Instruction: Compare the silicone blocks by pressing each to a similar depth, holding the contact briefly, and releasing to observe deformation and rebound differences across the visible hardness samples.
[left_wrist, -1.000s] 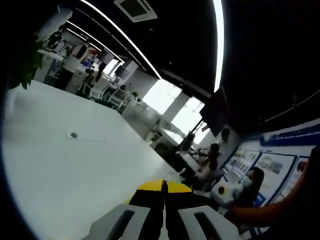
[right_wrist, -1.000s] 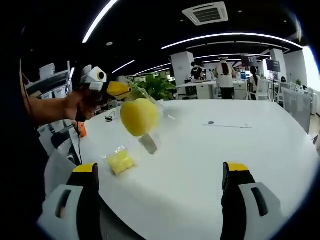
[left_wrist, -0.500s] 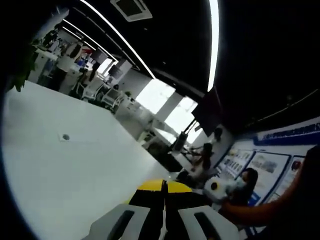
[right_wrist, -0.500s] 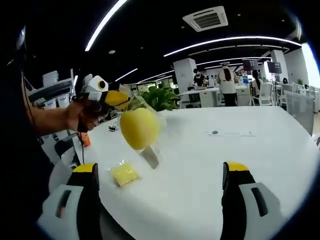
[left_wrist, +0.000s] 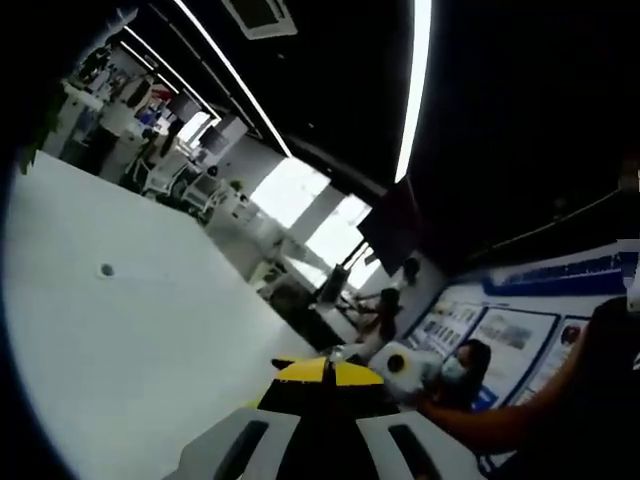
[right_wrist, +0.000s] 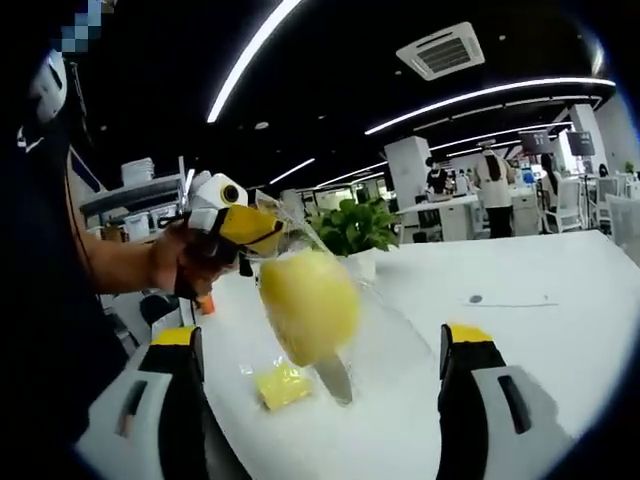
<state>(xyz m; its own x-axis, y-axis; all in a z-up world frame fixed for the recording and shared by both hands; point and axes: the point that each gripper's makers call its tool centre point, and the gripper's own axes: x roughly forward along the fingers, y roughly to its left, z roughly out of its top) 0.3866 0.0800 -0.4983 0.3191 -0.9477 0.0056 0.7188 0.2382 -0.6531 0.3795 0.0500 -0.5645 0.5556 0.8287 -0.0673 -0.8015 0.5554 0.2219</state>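
In the right gripper view my left gripper (right_wrist: 247, 227), held in a hand, is shut on the top of a clear plastic bag (right_wrist: 375, 315). A round yellow silicone piece (right_wrist: 308, 305) hangs inside the bag, above the white table (right_wrist: 540, 330). A small yellow silicone block (right_wrist: 283, 384) lies on the table below it. My right gripper (right_wrist: 320, 335) is open, its jaws wide apart on either side of the hanging bag and not touching it. In the left gripper view my left gripper (left_wrist: 325, 372) shows its yellow tips pressed together, and my right gripper (left_wrist: 400, 364) comes in from the right.
A potted plant (right_wrist: 360, 225) stands at the table's far edge. A person (right_wrist: 495, 178) stands beyond it among desks. Seated people (left_wrist: 385, 312) are past the table's end. A small round port (left_wrist: 106, 269) sits in the tabletop.
The bag with the yellow piece now hangs nearer and larger between my right gripper's jaws. Both views have shifted with the hands. The small yellow block stays on the table.
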